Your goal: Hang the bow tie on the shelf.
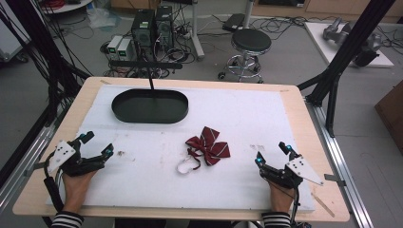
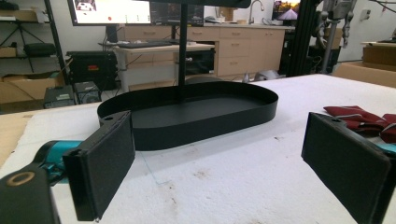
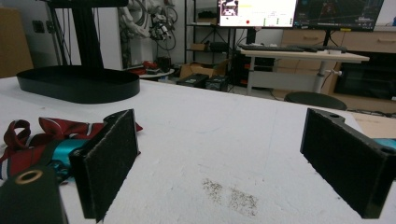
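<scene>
Where tongs (image 3: 224, 163) gape — bow tie (image 3: 42, 140) half hidden.

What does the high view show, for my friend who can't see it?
A dark red striped bow tie lies in the middle of a white-covered table. A person's hands hold the left gripper and right gripper open at either side, and a black oval tray sits behind.

You've got one bow tie (image 1: 209, 147) out there, dark red with pale stripes, lying around the middle of the table. One black oval tray (image 1: 149, 106) sits toward the far left corner, one upright post rising from it. Two grippers are on the board: your left gripper (image 1: 97, 144) by the near left corner, your right gripper (image 1: 272, 153) by the near right corner. Two hands, one on each.
</scene>
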`<action>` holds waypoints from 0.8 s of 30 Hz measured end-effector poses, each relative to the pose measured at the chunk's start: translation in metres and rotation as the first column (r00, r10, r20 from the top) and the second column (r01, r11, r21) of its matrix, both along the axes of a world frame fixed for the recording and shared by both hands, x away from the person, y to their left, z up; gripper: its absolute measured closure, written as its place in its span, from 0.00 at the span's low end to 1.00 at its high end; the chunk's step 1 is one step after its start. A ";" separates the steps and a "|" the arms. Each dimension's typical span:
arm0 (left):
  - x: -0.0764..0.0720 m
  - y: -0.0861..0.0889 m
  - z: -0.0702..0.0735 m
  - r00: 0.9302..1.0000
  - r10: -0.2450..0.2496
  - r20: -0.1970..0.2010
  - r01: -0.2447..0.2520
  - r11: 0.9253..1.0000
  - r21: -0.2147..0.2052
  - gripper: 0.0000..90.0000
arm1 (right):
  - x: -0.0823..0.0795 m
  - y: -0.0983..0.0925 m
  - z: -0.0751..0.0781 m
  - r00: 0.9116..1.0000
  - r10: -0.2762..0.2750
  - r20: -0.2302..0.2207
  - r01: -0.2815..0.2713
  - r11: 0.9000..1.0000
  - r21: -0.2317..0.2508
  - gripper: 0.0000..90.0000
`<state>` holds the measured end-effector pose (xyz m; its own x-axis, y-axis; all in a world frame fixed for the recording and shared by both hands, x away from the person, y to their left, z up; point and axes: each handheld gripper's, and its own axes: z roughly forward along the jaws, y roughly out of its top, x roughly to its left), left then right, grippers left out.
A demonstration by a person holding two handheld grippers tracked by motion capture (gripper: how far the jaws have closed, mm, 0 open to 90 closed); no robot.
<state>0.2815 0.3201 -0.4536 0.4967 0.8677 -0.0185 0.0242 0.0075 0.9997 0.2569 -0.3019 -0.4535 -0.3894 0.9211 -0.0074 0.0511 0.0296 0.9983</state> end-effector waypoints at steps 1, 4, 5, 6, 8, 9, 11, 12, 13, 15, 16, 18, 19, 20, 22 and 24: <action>0.000 0.000 0.000 1.000 0.000 0.000 0.000 1.000 0.000 0.11 | 0.000 0.000 0.000 1.000 0.000 0.000 0.000 1.000 0.000 0.11; 0.000 0.000 0.000 1.000 0.002 0.000 -0.002 1.000 0.003 0.11 | 0.000 0.000 0.000 1.000 0.003 0.005 -0.003 1.000 -0.002 0.11; 0.000 0.000 0.000 1.000 0.002 0.001 -0.002 1.000 0.007 0.11 | 0.000 0.000 0.000 1.000 0.002 0.009 -0.002 1.000 -0.006 0.11; 0.000 -0.001 0.000 1.000 0.001 0.000 -0.001 1.000 0.009 0.11 | -0.001 0.000 0.000 1.000 0.002 0.007 -0.001 1.000 -0.006 0.11; 0.000 -0.001 0.000 1.000 -0.001 -0.001 0.001 1.000 0.009 0.11 | -0.001 0.000 0.000 1.000 -0.002 0.017 0.002 1.000 -0.009 0.11; 0.000 -0.001 0.000 1.000 -0.001 -0.001 0.001 1.000 0.009 0.11 | -0.002 0.001 0.000 1.000 -0.004 0.021 0.005 1.000 -0.008 0.11; 0.000 -0.001 0.000 1.000 -0.001 0.005 0.001 1.000 0.010 0.11 | -0.003 0.001 -0.001 1.000 -0.011 0.026 0.011 1.000 -0.010 0.11; 0.000 -0.001 0.000 1.000 -0.001 0.005 0.001 1.000 0.010 0.11 | -0.002 0.001 -0.001 1.000 -0.011 0.022 0.012 1.000 -0.009 0.11; -0.001 -0.001 0.000 1.000 -0.001 0.008 0.001 1.000 0.010 0.11 | -0.002 0.001 -0.001 1.000 -0.011 0.022 0.012 1.000 -0.009 0.11; -0.001 -0.001 0.000 1.000 -0.002 0.008 0.002 1.000 0.009 0.11 | -0.002 0.001 0.000 1.000 -0.015 0.021 0.015 1.000 -0.009 0.11; -0.001 0.000 0.000 1.000 -0.002 0.007 0.002 1.000 0.010 0.11 | -0.002 0.001 0.000 1.000 -0.015 0.022 0.015 1.000 -0.010 0.11; 0.000 0.000 0.000 1.000 -0.002 0.002 0.002 1.000 0.006 0.11 | -0.002 0.001 -0.001 1.000 -0.015 0.022 0.016 1.000 -0.010 0.11; 0.000 0.000 0.000 1.000 -0.003 0.001 0.003 1.000 0.007 0.11 | -0.002 0.001 -0.001 1.000 -0.016 0.022 0.016 1.000 -0.010 0.11; 0.000 -0.001 0.000 1.000 -0.003 0.001 0.003 1.000 0.006 0.11 | -0.002 0.001 -0.001 1.000 -0.016 0.022 0.016 1.000 -0.009 0.11; 0.000 -0.001 0.000 1.000 -0.003 0.001 0.003 1.000 0.007 0.11 | -0.002 0.001 -0.001 1.000 -0.015 0.022 0.015 1.000 -0.010 0.11; 0.000 -0.001 0.000 1.000 -0.003 -0.001 0.003 1.000 0.007 0.11 | -0.002 0.001 0.000 1.000 -0.016 0.021 0.016 1.000 -0.010 0.11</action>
